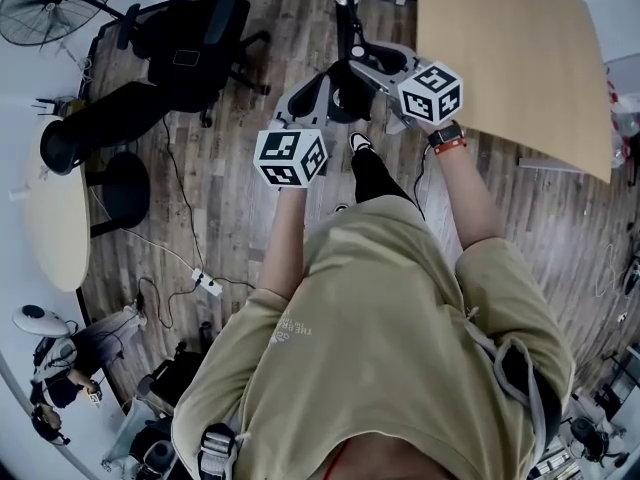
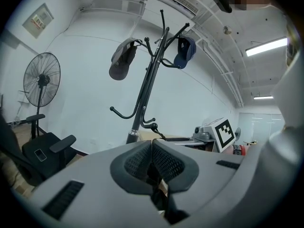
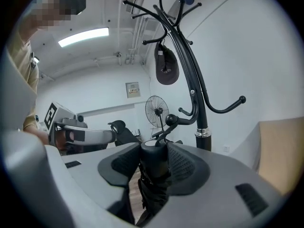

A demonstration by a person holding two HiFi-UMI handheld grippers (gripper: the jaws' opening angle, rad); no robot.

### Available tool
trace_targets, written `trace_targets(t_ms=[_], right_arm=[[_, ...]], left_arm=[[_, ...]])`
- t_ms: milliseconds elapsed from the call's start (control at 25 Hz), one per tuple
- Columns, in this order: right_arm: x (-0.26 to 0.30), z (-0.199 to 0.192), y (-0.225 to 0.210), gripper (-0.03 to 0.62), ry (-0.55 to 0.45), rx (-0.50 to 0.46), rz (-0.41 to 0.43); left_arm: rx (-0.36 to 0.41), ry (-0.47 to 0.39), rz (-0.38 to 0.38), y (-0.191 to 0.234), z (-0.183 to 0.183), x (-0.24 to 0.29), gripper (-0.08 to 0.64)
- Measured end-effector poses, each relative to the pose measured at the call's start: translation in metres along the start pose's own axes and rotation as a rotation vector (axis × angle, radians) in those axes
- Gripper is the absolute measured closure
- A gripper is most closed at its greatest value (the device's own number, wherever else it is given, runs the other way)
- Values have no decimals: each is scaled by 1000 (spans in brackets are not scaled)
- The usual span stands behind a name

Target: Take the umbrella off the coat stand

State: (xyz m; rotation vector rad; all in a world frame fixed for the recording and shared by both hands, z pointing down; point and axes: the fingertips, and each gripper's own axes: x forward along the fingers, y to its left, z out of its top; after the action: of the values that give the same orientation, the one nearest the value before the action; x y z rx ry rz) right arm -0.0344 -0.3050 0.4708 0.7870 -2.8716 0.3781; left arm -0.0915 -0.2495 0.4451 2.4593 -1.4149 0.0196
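Right under my right-hand camera sits the folded black umbrella. My right claw is clenched on it, with the mesh pads pressing either side of its upper end while the rest of the bundle hangs below the jaws. From the top of the umbrella a thin strap runs up to the ball-tipped lower hook of the black coat stand. I think the loop sits round that knob, but the strap is too thin for me to say whether it is caught there or only lying against it. So the umbrella is in my grip just beside the stand's pole, tied to the hook by that strap.

My left claw is closed, its pads pressed together at the tips. It points towards the same pole from the other side. Its camera shows the strap as a dark line slanting from the hook's ball towards my right claw.

From my head camera, both claws are held out ahead of me, one on each side of the stand's foot, over a wooden floor.

Higher on the stand, a grey cap and a blue cap hang from upper hooks. A standing fan and a black office chair are well off to the left by the white wall. A tan board stands to the right of the stand.
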Motion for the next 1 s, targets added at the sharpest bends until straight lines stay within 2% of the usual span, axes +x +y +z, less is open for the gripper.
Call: trace_targets(t_ms=[280, 480, 680, 840, 1000], right_arm=[[-6, 17, 12, 397, -40, -12, -27], [-7, 19, 19, 397, -29, -40, -36], [-11, 19, 26, 397, -37, -21, -46], [-24, 20, 26, 397, -49, 0, -94], [-47, 23, 24, 397, -77, 16, -192]], left_arm=[[-11, -21, 1, 3, 2, -13, 535], [-13, -34, 4, 4, 5, -19, 535], [-10, -37, 4, 6, 7, -25, 535], [-7, -40, 8, 3, 10, -28, 535], [18, -28, 22, -2, 12, -29, 535]])
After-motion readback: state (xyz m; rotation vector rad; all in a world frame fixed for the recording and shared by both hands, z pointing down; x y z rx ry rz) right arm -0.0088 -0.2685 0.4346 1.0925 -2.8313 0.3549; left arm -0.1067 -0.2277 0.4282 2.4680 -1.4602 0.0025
